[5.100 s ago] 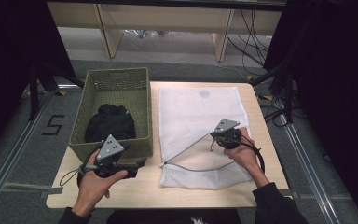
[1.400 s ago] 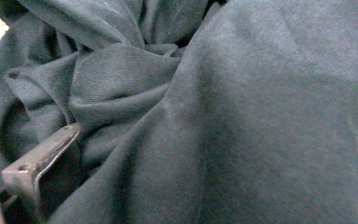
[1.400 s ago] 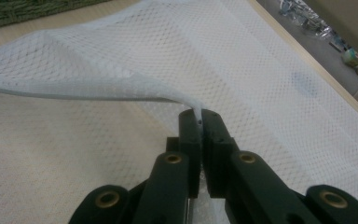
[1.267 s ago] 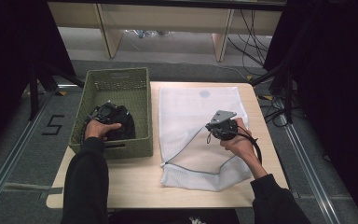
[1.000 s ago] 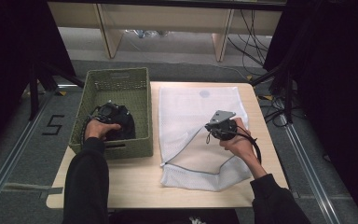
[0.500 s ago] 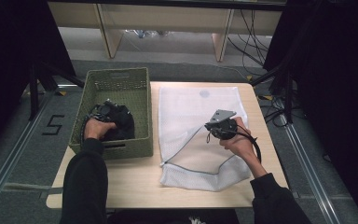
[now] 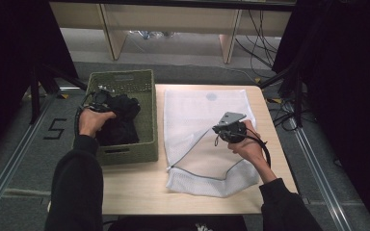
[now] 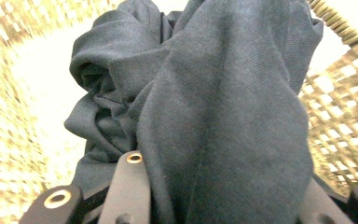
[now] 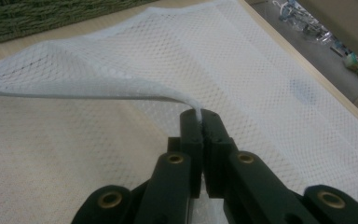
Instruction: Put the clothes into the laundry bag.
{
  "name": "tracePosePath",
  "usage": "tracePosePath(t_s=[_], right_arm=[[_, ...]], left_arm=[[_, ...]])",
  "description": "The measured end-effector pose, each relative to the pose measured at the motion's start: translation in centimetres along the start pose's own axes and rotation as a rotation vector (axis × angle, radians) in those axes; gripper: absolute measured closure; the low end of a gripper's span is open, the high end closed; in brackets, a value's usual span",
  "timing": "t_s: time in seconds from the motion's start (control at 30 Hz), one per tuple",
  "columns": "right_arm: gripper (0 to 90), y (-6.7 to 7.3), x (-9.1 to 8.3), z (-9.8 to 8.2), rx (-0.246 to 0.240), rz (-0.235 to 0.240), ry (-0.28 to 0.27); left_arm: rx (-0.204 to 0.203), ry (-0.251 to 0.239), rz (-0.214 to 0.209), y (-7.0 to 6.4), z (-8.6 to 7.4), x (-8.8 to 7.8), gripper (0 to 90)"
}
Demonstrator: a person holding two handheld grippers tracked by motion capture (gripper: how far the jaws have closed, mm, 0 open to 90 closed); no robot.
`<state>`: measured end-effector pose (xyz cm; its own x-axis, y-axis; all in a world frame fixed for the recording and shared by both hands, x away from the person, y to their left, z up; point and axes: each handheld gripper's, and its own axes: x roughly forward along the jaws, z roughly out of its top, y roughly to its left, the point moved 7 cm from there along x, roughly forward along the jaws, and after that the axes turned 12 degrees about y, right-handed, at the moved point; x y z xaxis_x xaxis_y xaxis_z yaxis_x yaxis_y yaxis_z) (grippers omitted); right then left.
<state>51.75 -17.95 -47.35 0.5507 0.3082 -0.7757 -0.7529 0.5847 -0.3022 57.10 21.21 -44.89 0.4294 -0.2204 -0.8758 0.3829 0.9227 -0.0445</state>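
Note:
A dark garment [image 7: 120, 118] lies bunched in the green woven basket [image 7: 147, 110] at the table's left. My left gripper [image 7: 99, 98] is shut on a fold of this garment [image 8: 223, 116] and holds it raised above the basket floor; its jaws have just been closing with the cloth between them. A white mesh laundry bag [image 7: 197, 115] lies flat on the table's right half. My right gripper [image 7: 224, 131] is shut on the bag's upper edge [image 9: 121, 95] and lifts it, so the mouth gapes toward the basket.
The wooden table [image 7: 135, 187] has bare room along its front edge. Cables [image 7: 265, 144] trail from the right gripper over the bag. A wooden frame [image 7: 173, 19] stands on the floor behind the table. Dark curtains flank both sides.
The left gripper has closed on the dark garment in the basket and risen, pulling the cloth up with it. The right gripper has stayed still, holding the bag's edge.

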Motion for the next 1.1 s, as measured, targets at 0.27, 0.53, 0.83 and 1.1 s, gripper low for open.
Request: tracePosePath(t_s=[0.27, 0.53, 0.83, 1.1], right_arm=[[89.8, -0.3, -0.2, -0.1, 0.006, -0.004, -0.008], [89.8, -0.3, -0.3, -0.1, 0.029, -0.001, -0.006], [89.8, -0.4, -0.5, 0.1, 0.032, -0.006, -0.019], [89.8, -0.6, -0.7, 0.3, 0.026, -0.007, -0.025]], left_arm=[[0.024, -0.100, -0.009, -0.8, 1.7, -5.3, 66.6], [0.122, -0.142, -0.057, -3.6, 1.6, -9.6, 66.6], [0.217, -0.248, -0.197, -8.9, -0.2, -14.4, 66.5], [0.339, -0.281, -0.327, -16.2, -2.0, -16.6, 66.4]])
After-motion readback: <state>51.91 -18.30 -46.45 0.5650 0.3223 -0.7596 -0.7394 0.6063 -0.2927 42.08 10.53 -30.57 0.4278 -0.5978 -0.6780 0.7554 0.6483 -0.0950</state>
